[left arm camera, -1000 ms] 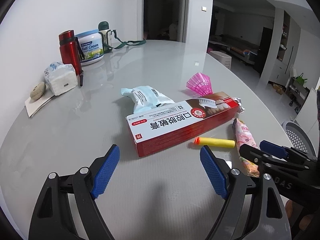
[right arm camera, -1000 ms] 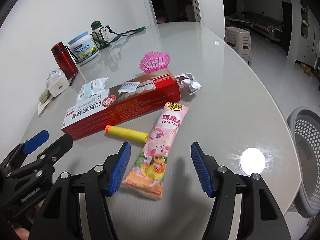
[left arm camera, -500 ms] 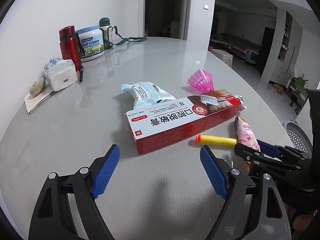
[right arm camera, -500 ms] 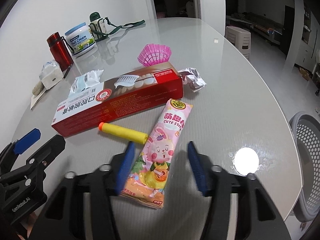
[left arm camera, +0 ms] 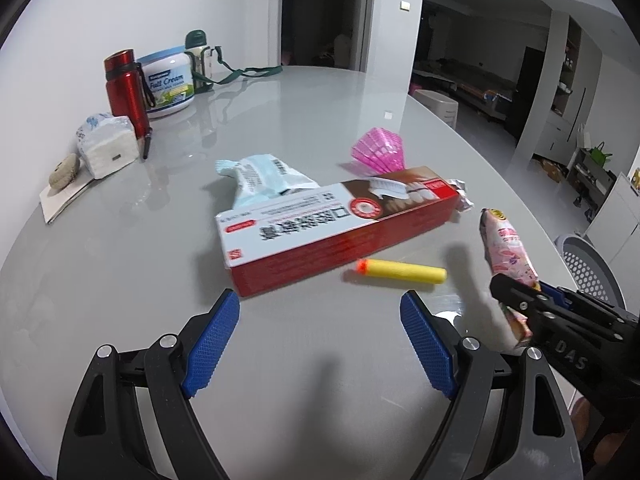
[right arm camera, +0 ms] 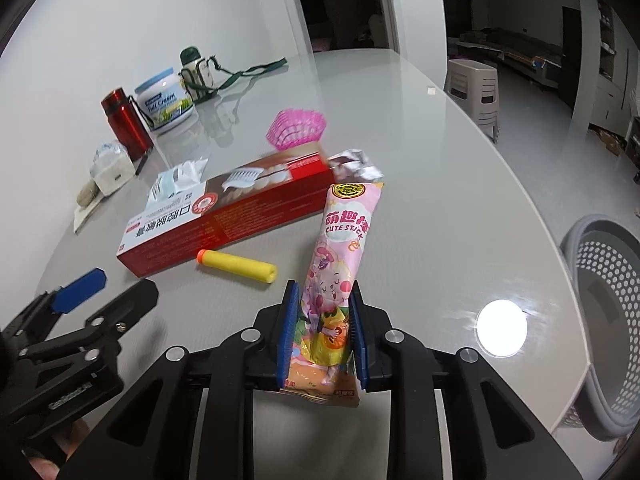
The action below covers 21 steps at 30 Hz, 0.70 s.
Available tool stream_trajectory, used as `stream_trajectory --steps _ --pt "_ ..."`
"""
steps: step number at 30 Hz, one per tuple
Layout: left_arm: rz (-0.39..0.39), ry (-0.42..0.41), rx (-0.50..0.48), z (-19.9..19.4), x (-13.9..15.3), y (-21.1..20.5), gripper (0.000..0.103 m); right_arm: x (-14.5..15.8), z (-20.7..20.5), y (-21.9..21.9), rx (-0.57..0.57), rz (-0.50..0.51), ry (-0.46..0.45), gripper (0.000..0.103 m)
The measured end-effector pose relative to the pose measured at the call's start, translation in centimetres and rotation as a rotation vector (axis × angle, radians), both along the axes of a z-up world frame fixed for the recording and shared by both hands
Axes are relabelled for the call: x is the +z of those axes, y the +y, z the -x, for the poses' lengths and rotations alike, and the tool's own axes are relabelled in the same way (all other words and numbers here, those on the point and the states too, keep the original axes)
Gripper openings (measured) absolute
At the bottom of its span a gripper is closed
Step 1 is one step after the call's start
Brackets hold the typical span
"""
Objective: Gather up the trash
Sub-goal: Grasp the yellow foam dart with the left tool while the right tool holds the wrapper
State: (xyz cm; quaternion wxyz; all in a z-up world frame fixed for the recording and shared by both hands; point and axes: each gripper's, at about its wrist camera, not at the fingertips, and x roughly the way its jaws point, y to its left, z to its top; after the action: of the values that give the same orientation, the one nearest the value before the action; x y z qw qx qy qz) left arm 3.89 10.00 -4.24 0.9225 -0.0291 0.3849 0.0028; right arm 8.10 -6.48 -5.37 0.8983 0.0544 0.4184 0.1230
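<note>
The pink snack wrapper (right arm camera: pixel 340 264) sits pinched at its lower end between the blue pads of the right gripper (right arm camera: pixel 320 336), its top tilted up off the grey table (right arm camera: pixel 440 208). Just beside it lie a yellow foam dart (right arm camera: pixel 238 266) and a long red toothpaste box (right arm camera: pixel 224 216), with crumpled foil (right arm camera: pixel 356 164) at the box's far end and a pink mesh cup (right arm camera: pixel 296 130) behind. A grey perforated basket (right arm camera: pixel 604 320) stands past the table's edge. The left gripper (left arm camera: pixel 320 344) hovers wide open, holding nothing, near the box
</note>
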Motion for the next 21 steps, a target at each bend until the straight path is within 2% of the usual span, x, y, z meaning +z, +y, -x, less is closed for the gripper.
stream_trajectory --steps 6,13,21 --pt "-0.012 0.027 -0.024 -0.8 -0.6 -2.6 0.084 0.3 0.9 -2.9 -0.03 -0.052 -0.003 0.024" --pt "-0.005 0.101 -0.039 -3.0 -1.8 -4.9 0.084 0.2 1.3 -4.8 -0.019 -0.114 0.0 0.024" --pt "-0.013 0.146 -0.017 -5.2 -2.6 -6.1 0.084 0.4 1.2 -6.3 -0.005 -0.17 -0.008 0.024"
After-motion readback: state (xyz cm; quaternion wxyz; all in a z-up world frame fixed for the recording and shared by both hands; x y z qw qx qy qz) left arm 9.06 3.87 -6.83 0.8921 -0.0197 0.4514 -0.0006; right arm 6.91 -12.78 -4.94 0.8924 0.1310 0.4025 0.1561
